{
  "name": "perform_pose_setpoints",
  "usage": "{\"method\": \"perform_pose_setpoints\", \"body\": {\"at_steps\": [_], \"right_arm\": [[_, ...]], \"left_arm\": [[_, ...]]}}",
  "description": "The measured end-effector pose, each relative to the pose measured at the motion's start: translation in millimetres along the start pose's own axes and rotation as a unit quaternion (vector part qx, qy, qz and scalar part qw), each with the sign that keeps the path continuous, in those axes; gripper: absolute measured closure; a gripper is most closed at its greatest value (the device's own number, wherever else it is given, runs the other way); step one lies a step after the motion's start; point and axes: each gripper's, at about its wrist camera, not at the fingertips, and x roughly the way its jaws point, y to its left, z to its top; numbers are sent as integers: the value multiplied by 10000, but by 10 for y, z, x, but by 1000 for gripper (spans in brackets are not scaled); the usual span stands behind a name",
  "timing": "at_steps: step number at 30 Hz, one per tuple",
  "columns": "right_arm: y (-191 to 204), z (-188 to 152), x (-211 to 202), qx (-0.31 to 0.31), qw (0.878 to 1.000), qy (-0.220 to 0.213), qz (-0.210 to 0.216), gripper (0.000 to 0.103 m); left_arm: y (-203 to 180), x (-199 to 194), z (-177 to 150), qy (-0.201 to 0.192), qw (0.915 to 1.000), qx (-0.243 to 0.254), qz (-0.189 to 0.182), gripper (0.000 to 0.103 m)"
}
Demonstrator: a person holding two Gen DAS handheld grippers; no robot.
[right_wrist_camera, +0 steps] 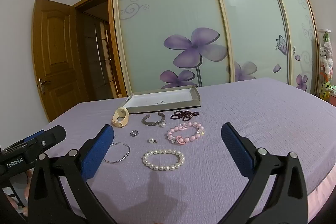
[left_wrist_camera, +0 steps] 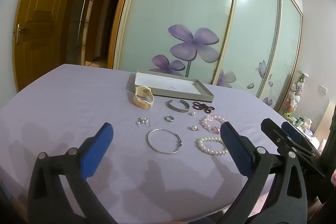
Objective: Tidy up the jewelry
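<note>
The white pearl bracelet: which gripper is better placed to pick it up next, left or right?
Right, probably. The white pearl bracelet lies centred between the open right gripper fingers. For the left gripper, also open, it sits off toward its right finger, and the thin silver bangle is centred instead.

left gripper (left_wrist_camera: 166, 135): jaws wide apart, empty, tipped slightly down | right gripper (right_wrist_camera: 167, 136): jaws wide apart, empty, near level

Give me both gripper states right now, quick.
Left gripper: open, holding nothing.
Right gripper: open, holding nothing.
</note>
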Motion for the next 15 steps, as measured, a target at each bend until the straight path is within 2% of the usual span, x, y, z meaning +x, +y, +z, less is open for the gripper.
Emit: {"method": "perform_pose_setpoints", "body": {"at_steps": [15], "right_arm": [[6, -6, 2, 27, 10000, 15, 5, 1]], "left_arm": [[-2, 0, 0, 0, 10000, 19, 9, 2]]}}
